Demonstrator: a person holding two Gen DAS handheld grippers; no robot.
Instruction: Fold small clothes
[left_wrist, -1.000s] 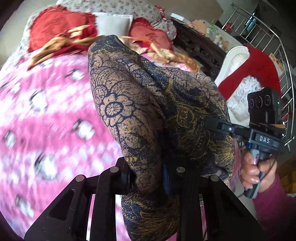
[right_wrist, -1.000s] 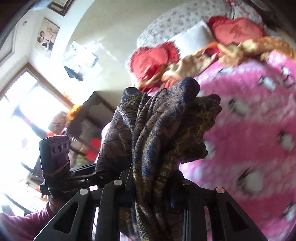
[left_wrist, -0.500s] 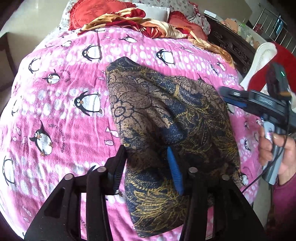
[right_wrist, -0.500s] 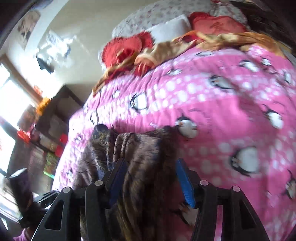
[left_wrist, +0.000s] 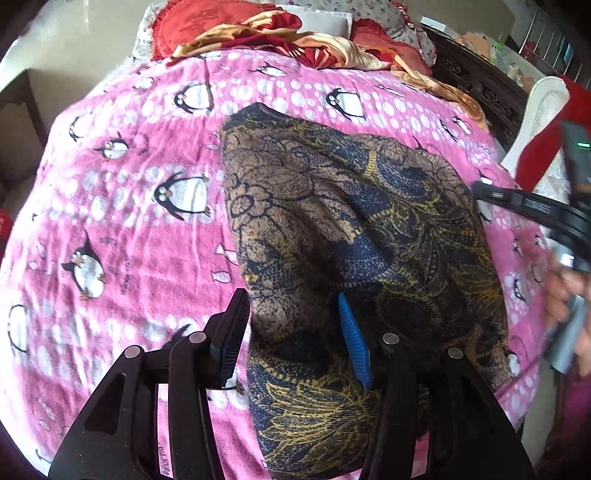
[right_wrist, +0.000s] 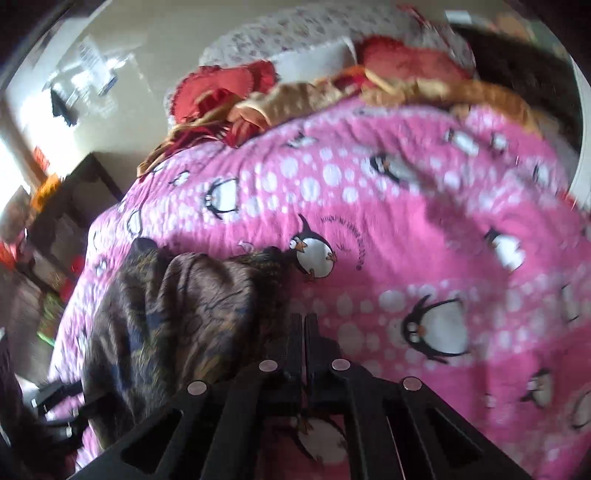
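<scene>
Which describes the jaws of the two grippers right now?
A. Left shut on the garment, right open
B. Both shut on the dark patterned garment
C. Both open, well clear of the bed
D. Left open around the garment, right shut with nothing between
D: the left gripper has its jaws spread either side of a fold of the dark patterned garment on the pink penguin blanket, while the right gripper has its jaws closed together beside the garment.

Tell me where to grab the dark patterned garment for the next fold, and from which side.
Probably the far pointed corner of the patterned garment, approached from the pillow end: it lies flat and free on the pink penguin blanket, so it can be drawn back over the bunched near part.
</scene>
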